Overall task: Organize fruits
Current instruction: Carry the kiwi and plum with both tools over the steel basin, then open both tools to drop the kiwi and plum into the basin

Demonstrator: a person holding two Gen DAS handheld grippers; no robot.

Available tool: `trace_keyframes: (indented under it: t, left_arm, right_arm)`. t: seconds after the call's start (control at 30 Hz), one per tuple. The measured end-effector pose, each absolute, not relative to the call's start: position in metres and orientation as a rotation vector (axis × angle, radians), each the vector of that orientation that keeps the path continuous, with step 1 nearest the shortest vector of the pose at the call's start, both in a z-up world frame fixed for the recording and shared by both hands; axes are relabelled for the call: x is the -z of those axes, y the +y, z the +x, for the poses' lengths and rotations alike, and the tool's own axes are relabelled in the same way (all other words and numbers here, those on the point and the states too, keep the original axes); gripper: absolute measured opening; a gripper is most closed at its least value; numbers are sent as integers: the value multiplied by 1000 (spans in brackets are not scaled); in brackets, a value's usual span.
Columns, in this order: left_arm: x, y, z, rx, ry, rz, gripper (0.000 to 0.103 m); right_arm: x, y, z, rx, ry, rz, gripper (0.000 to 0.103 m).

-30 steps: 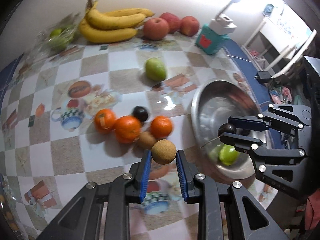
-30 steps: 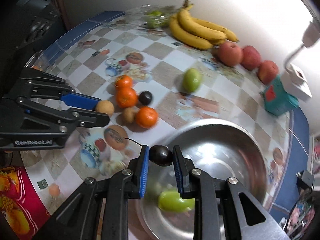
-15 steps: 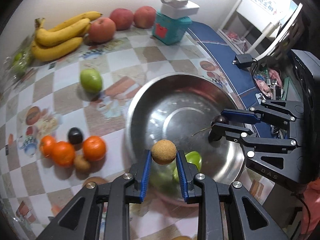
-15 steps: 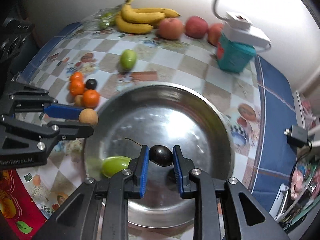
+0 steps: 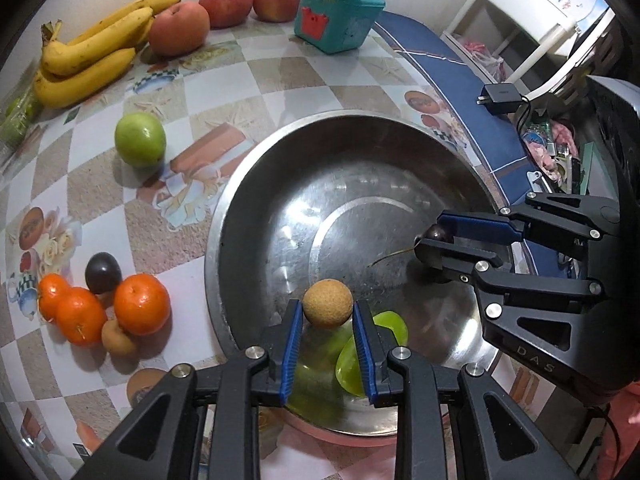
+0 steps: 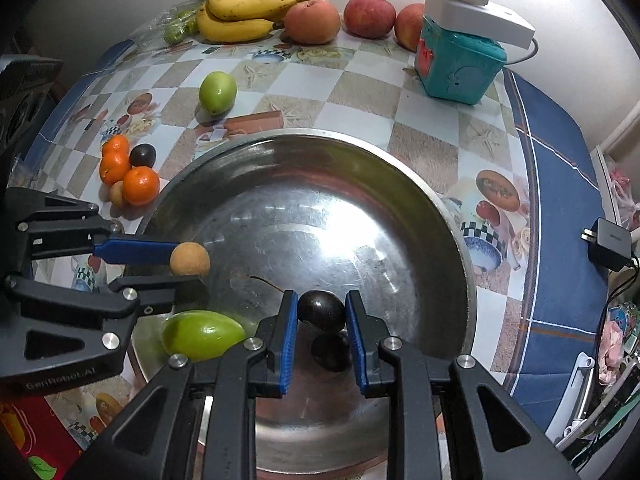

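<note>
L tool (image 5: 326, 330): closed on tan round fruit (image 5: 327, 303), pinched at the tips of the blue pads; hangs over near-left part of bowl, pointing steeply down, prob. so the fruit drops inside, not on the rim.
R tool (image 6: 321, 318): closed on dark plum (image 6: 321, 310), thin stem sticking out far-left; over near-centre of bowl, w/ its reflection just below.
Steel bowl (image 6: 420, 192): wide, shallow, on worktop (image 6: 360, 92); the collecting spot, judging by contents.
In bowl: green fruit (image 6: 202, 334), near-left, resting on bottom.
Not yet sorted, left of bowl: 3 oranges (image 5: 141, 309), 2nd plum (image 5: 103, 267), small tan fruit (image 5: 117, 338), all clustered & touching.
Far-left: green apple (image 5: 140, 139), alone.
Far edge, along wall: bananas (image 5: 92, 50), 3 red apples (image 5: 226, 4).
Non-fruit: teal box (image 5: 338, 20), far side.
Step (judged): both fruits ready for release into bowl.
</note>
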State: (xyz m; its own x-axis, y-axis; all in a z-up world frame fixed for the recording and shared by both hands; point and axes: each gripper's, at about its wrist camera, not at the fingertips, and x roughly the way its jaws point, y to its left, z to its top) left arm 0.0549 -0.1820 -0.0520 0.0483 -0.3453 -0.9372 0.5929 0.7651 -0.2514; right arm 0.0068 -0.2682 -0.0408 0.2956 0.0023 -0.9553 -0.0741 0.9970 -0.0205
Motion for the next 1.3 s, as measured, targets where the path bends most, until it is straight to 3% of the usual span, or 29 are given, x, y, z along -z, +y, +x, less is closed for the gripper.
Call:
trace_keyframes:
  t: [0.23,0.43,0.5,0.57,0.6,0.67,0.8,0.87,1.0,1.1,1.3]
  left_arm:
    - [50,-181,54,722,1352,218,29]
    - [41,-176,53,726,1348,209,30]
    - [36,-173,53,724,1344,204,35]
    - [30,-169,52,729,1336,196,44]
    - [27,-167,51,728,1329,196,53]
    - [21,-161,50,727,1307,201,59]
    - [11,-148,52,707,1287,192,63]
    - [8,-140,55,684,1278,188,66]
    - [6,-122,60,627,1257,207,69]
    - [8,-109,65,578,1248,226,69]
    - [15,-91,69,512,1275,234,71]
  right_arm:
    - [41,-271,8,-17,1289,-68,26]
    - [35,-271,5,3,1282,-75,34]
    - [32,-271,4,2,1275,-70,35]
    - [29,-270,2,2,1271,-67,45]
    - [28,-269,1,0,1267,-69,48]
    - [27,-265,-1,-3,1268,-80,51]
    - [29,-261,-4,-13,1279,-79,54]
    - [30,-258,-5,-19,1287,-74,64]
    - [31,-252,-7,-35,1300,-79,68]
    - [32,-248,-8,-43,1314,-86,78]
    - [30,-241,-7,-42,1329,-102,84]
